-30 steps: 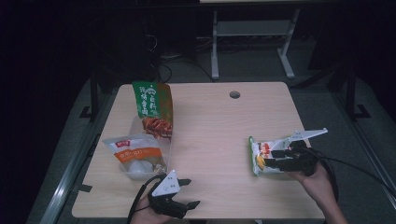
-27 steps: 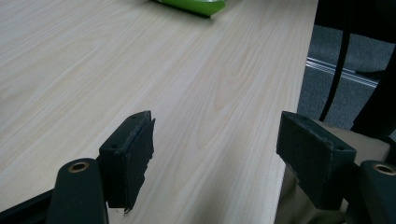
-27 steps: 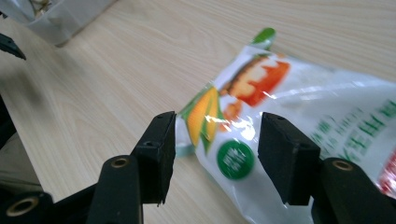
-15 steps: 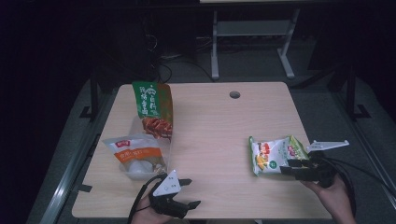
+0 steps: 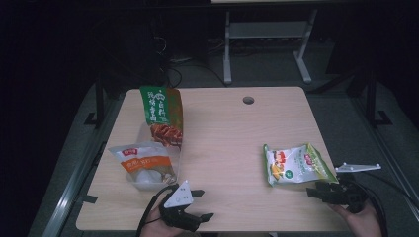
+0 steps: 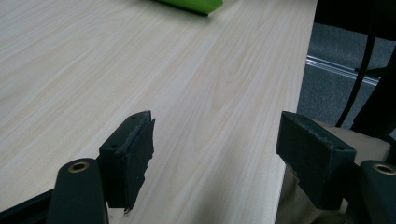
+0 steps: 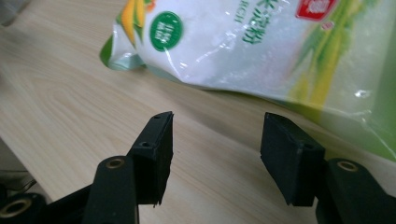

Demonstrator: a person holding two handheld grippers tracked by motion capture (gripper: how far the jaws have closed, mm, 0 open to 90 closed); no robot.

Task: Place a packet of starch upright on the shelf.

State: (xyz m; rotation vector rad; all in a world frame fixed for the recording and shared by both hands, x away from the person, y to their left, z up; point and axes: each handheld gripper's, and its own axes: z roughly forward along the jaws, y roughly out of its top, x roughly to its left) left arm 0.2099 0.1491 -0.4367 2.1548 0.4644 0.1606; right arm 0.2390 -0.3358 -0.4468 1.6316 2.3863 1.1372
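My right gripper (image 5: 316, 191) has just been opening, nothing between its jaws, just near of the green snack bag (image 5: 295, 163). My left gripper (image 5: 200, 205) stays spread, empty.

High view overhead – gripper views close, share table (image 5: 222, 148)
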